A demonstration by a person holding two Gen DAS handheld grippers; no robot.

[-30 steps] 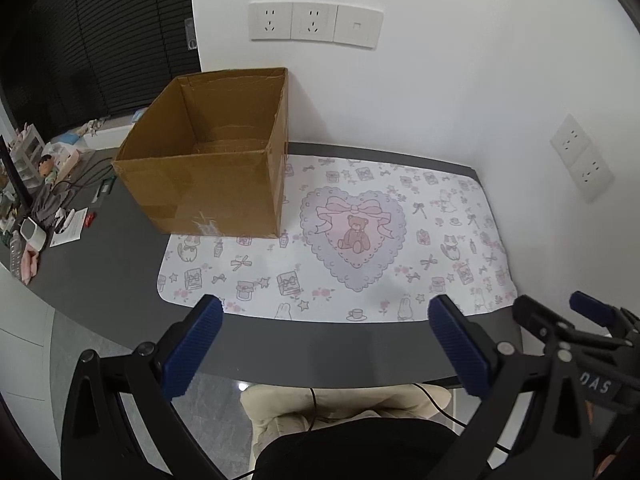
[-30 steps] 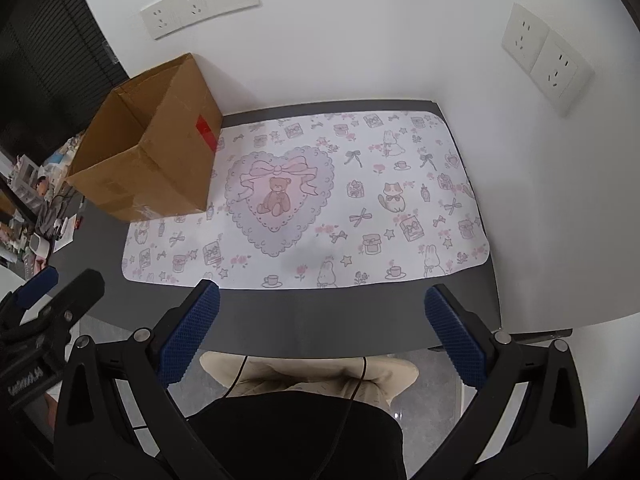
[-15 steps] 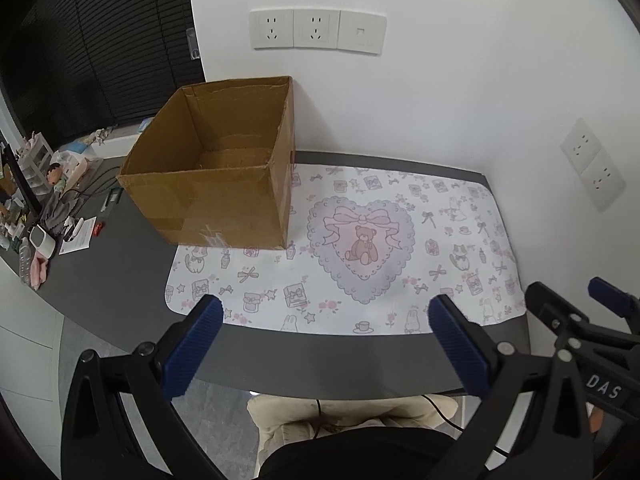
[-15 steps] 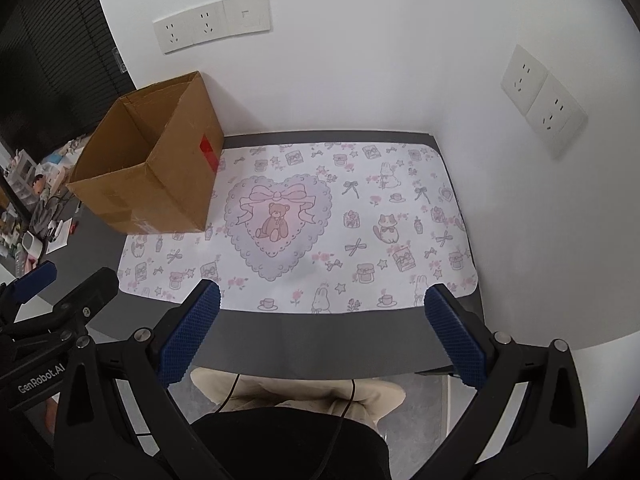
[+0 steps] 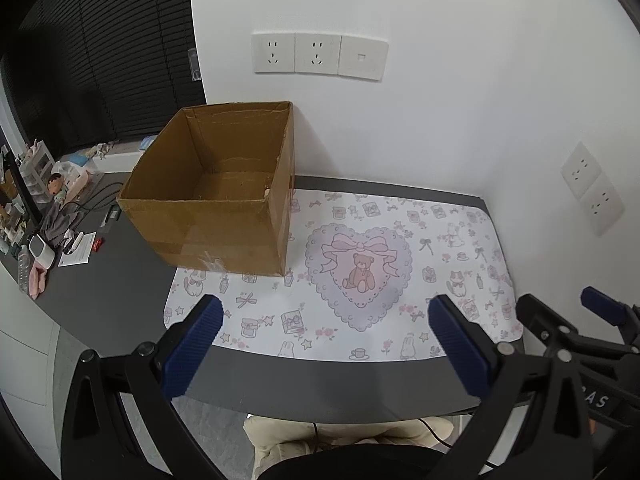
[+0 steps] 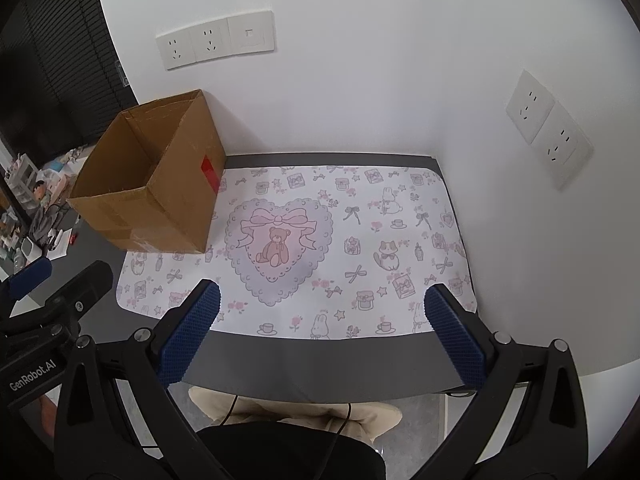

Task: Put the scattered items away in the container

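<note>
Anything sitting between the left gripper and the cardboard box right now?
No objects. In the left wrist view, only the dark desk edge and the printed mat lie between the open left gripper and the cardboard box.

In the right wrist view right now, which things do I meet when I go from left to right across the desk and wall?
Left tool → cardboard box → bear heart on the printed mat → cat drawing on the mat → double wall socket.
</note>
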